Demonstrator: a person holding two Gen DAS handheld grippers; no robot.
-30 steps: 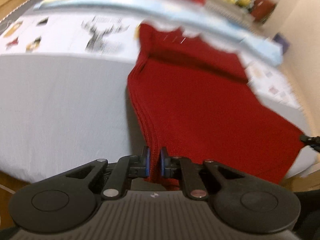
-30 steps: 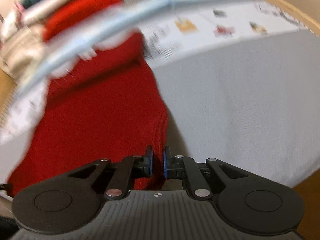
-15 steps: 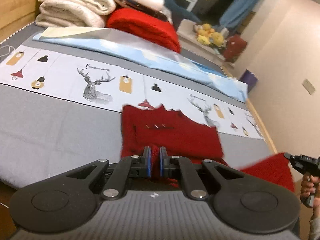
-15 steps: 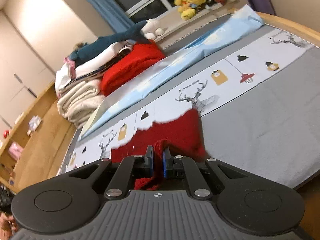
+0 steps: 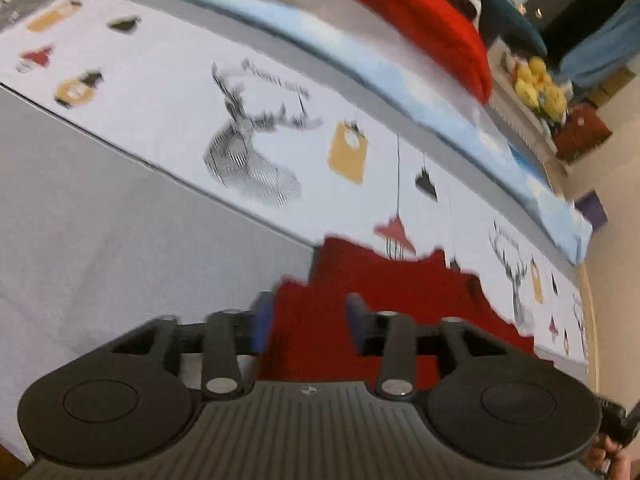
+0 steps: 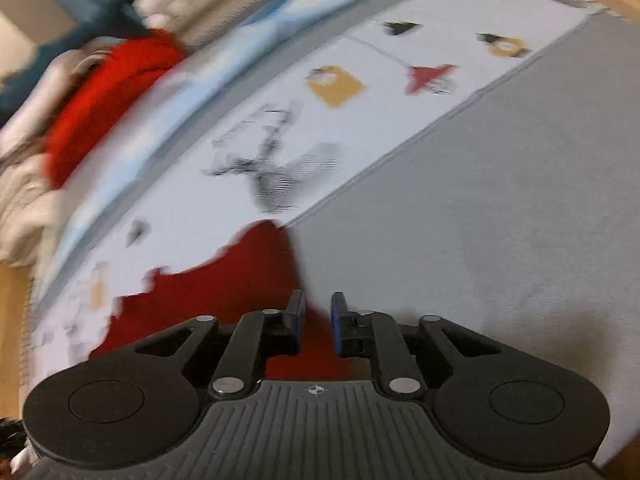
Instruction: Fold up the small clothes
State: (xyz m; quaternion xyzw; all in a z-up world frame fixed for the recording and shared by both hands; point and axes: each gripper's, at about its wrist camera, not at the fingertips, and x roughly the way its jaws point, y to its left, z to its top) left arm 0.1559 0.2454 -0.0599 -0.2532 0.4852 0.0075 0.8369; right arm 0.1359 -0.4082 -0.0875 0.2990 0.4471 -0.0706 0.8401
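Note:
The red knitted garment (image 5: 380, 280) lies folded on the bed, across the seam between the grey cover and the white printed band. My left gripper (image 5: 310, 322) hovers over its near left edge. Its jaws are opening, and the cloth lies slack between the blue pads (image 5: 262, 320) without being pinched. In the right wrist view the same garment (image 6: 224, 284) spreads out to the left. My right gripper (image 6: 318, 322) is at its near right corner. These jaws are opening too, with a narrow gap and the red edge loose between them. Both views are blurred by motion.
The grey bed cover (image 5: 100, 220) carries a white band printed with a deer (image 5: 256, 160). Behind it lie a folded light blue sheet (image 5: 360, 60) and a red blanket (image 5: 420, 12). Pale folded blankets (image 6: 24, 184) are stacked at the far left. A hand (image 5: 608, 452) shows at the lower right.
Both grippers were shut on the garment's edge and carried it forward over itself. Now both pairs of jaws have parted, the left wider, and the garment rests folded on the bed.

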